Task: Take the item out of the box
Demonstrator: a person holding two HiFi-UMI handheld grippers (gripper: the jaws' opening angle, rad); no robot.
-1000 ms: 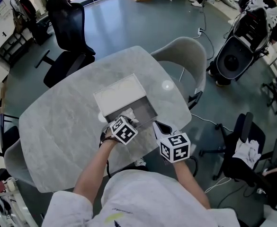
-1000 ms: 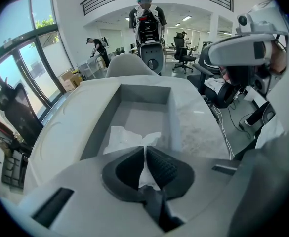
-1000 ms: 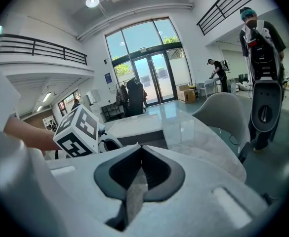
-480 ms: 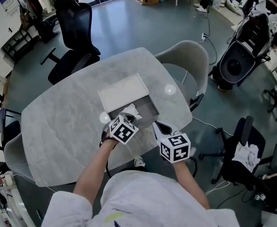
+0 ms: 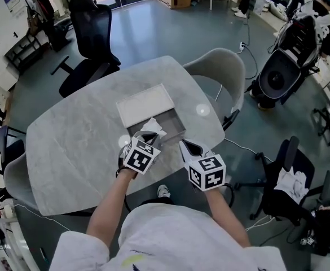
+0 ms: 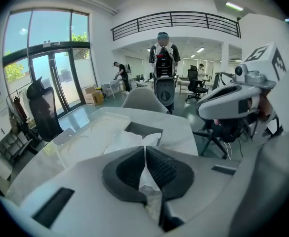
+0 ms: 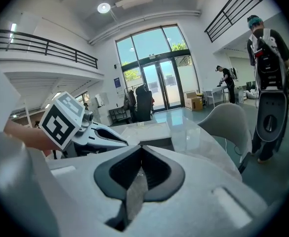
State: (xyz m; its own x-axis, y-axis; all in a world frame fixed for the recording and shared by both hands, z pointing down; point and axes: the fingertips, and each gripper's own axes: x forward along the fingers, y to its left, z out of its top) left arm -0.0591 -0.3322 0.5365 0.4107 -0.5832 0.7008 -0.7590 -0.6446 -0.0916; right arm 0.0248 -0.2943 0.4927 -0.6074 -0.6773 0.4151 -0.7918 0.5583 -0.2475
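An open grey box sits on the marble table, with its white lid lying just behind it. My left gripper hovers over the box's near edge, shut on a crumpled white paper item. In the left gripper view the white paper item runs up from the box and is pinched between the closed jaws of the left gripper. My right gripper is held to the box's right at the table's near edge; the right gripper is shut with nothing in it.
A grey shell chair stands at the table's far right, and a black office chair at the far left. Another chair is at the near left. People stand far off in the room.
My left gripper has drawn back toward me and slightly up with the white paper in it. The right gripper has barely moved.
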